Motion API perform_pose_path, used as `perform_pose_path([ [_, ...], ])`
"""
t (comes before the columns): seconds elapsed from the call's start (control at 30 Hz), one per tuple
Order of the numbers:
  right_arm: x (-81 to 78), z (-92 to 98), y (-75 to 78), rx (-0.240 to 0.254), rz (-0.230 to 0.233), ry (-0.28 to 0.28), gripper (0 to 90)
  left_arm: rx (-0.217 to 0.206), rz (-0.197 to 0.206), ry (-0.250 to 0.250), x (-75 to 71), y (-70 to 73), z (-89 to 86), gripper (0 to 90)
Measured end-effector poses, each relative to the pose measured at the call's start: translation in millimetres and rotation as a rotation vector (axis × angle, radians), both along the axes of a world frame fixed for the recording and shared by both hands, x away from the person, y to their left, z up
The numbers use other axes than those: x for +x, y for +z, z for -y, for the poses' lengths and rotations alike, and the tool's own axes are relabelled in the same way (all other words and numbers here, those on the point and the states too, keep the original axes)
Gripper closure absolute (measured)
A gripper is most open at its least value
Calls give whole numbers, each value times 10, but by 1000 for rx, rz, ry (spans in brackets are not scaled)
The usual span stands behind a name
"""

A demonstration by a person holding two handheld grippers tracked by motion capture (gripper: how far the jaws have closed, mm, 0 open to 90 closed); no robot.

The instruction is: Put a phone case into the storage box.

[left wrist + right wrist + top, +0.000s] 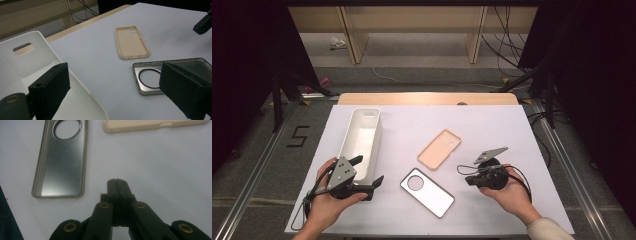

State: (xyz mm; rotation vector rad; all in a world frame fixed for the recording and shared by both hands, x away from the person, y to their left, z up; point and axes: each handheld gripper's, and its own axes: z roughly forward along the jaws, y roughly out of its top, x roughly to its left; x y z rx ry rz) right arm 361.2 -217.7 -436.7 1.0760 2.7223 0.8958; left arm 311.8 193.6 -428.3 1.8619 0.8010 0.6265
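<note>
Hands low at near edge: left tool (368,172) spread wide beside bin (362,137); right tool (468,181) pressed together, empty.

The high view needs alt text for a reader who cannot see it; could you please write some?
Two hand-held grippers rest at the near edge of a white table: the left gripper open beside a white bin, the right gripper shut. Between them lie a grey phone case and a beige phone case.

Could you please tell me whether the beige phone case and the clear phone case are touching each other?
Apart. The high view shows a strip of white table between the beige phone case and the clear phone case; the left gripper view shows the same gap.
</note>
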Motion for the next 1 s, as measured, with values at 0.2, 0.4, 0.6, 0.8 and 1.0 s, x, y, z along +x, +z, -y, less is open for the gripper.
perform_pose_path([
  [0.2, 42, -221, -117, -67, -79, 36, 900, -2, -1, -3, 0, -1, 6, 100],
  [0.4, 52, -393, -215, -125, -142, 72, 900, -1, 1, -3, -1, 0, 2, 103],
  [0.6, 8, -483, -248, -158, -172, 104, 900, 1, 3, -7, -2, 0, 7, 104],
  [0.8, -34, -542, -249, -153, -201, 122, 900, 2, 3, -7, -1, -1, 8, 106],
  [1.0, -137, -748, -272, -144, -207, 174, 900, 5, 5, -11, -4, 0, 14, 107],
])
